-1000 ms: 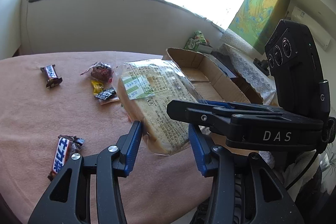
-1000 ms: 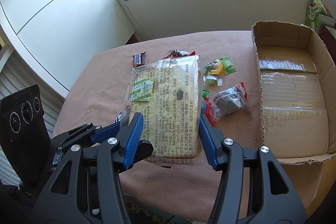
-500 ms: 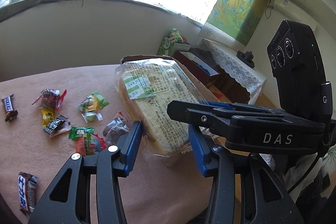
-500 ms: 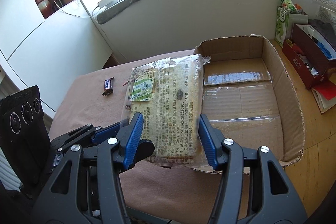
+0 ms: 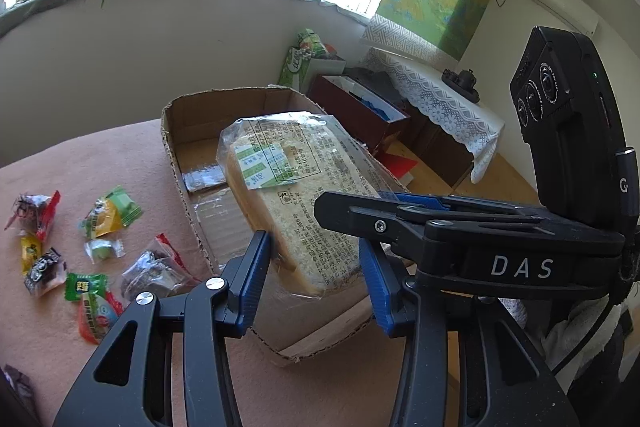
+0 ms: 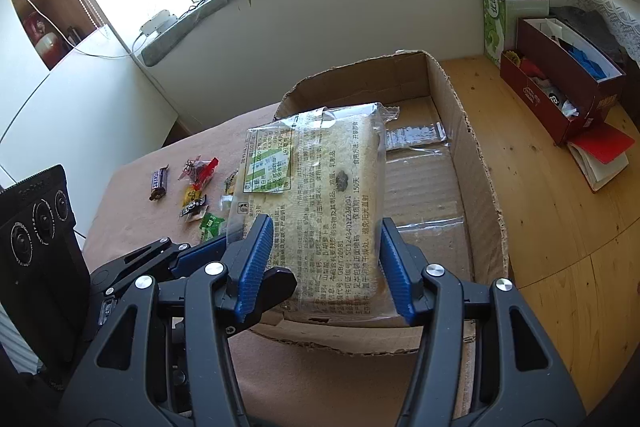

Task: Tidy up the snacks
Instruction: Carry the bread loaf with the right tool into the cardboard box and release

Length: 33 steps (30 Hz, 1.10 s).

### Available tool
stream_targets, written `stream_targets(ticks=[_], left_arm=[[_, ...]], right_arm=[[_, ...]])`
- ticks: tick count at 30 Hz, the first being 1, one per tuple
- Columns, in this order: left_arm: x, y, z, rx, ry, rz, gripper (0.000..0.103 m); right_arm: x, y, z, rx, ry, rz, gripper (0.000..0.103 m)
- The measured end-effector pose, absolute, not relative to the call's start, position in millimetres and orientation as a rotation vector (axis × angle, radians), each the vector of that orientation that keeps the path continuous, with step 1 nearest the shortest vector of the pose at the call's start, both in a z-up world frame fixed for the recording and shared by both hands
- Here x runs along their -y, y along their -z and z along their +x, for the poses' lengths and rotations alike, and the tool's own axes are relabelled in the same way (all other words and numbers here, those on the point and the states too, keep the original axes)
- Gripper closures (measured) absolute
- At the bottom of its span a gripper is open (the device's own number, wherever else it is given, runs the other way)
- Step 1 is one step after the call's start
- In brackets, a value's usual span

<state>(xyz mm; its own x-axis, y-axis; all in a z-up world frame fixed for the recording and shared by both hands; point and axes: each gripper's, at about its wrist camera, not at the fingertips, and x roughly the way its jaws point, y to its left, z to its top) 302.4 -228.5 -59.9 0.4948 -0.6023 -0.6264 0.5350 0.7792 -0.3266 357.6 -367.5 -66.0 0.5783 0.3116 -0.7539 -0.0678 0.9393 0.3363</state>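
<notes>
Carried sideways off the pink tablecloth [image 5: 100, 155], the bagged loaf of bread [image 5: 304, 203] now hangs over the open cardboard box [image 5: 176, 147], where a second ago it sat above the scattered sweets. Both tools share the load: the left gripper [image 5: 316, 275] and the right gripper [image 6: 324, 263] each have their blue pads clamped on the near end of the loaf, one from either side, and the far end juts out toward twelve o'clock, above the box's taped floor.

Small wrapped snacks [image 5: 100, 259] lie loose on the cloth at about nine o'clock from the box, a chocolate bar [image 6: 159, 183] farther out toward ten. The box looks empty, though the loaf hides part of its floor.

Judging by the scene, the step in hand is setting the bread down inside. Done well, that means lowering both hands together so the loaf stays level, clearing the ragged near wall, and resting it flat against one side so room remains for the smaller packets. Letting go should come only once the bag touches the bottom, both pairs of fingers parting at once; soft bread would squash under any tighter squeeze.
</notes>
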Motion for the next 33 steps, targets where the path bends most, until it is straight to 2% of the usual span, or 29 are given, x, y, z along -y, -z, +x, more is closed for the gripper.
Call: stream_targets(ticks=[23,33], left_arm=[[230,57,299,-0.779,0.670,-0.029,0.059],[179,43,279,-0.740,0.621,-0.063,0.058]], right_arm=[[383,71,361,-0.924,-0.112,0.265,0.047],[360,52,351,-0.879,-0.103,0.217,0.047]])
